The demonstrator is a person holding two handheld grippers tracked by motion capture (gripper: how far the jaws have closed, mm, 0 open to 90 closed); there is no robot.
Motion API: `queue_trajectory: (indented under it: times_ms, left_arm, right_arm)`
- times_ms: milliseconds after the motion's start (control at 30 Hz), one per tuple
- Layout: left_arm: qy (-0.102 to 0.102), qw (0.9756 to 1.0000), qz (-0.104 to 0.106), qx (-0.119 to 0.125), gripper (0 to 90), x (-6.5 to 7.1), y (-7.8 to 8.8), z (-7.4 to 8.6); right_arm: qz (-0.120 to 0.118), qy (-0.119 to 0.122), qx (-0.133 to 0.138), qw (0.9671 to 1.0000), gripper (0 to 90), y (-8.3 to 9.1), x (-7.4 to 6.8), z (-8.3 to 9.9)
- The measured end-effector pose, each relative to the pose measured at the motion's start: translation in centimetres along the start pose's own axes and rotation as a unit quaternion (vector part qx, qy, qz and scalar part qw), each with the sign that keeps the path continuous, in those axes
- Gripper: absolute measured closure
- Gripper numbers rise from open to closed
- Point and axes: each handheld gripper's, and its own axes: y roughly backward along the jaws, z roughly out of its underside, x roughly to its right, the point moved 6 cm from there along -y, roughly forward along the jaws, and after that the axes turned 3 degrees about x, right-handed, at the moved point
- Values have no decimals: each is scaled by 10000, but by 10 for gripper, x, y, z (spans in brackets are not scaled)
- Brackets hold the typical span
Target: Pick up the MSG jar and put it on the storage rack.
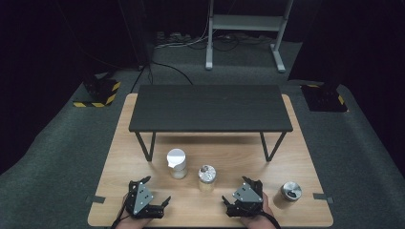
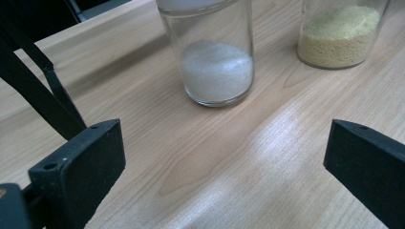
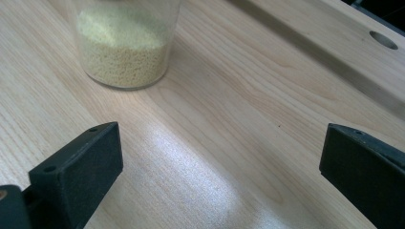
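Both grippers rest with jaws wide and empty — left gripper (image 1: 154, 190) faces a white-powder jar (image 2: 213, 57), right gripper (image 1: 237, 191) a yellow-grain jar (image 3: 125, 44), both ahead of the jaws.

Three jars (image 1: 207, 177), two claws (image 1: 149, 194), one black shelf (image 1: 210, 108), one table (image 1: 296, 148)

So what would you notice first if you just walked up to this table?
Probably the three little jars in a row near the front: one with white powder, one with yellow grains, and a darker one at the right. Then the two black grippers, left and right, open and empty, and the small dark table behind.
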Motion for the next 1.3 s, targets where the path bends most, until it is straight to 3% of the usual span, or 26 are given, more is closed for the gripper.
queue_trajectory:
  times_ms: [333, 667, 800, 1067, 1300]
  left_arm:
    - [93, 9999, 82, 95, 23, -2, 2, 0]
    - [323, 9991, 212, 155, 24, -1, 3, -1]
    - [304, 9992, 153, 211, 22, -4, 5, -3]
    - [386, 9985, 55, 384, 12, -9, 15, -17]
    - [466, 9978, 85, 467, 3, -8, 14, -28]
  right_arm:
    - [-31, -228, 67, 9997, 3, 1, 4, 0]
    - [-41, -242, 111, 9996, 2, 2, 5, 0]
    - [-58, -241, 124, 9996, 3, 2, 5, 0]
    - [-79, -277, 128, 9995, 3, 2, 5, 0]
    - [-76, -305, 136, 9994, 2, 2, 6, 0]
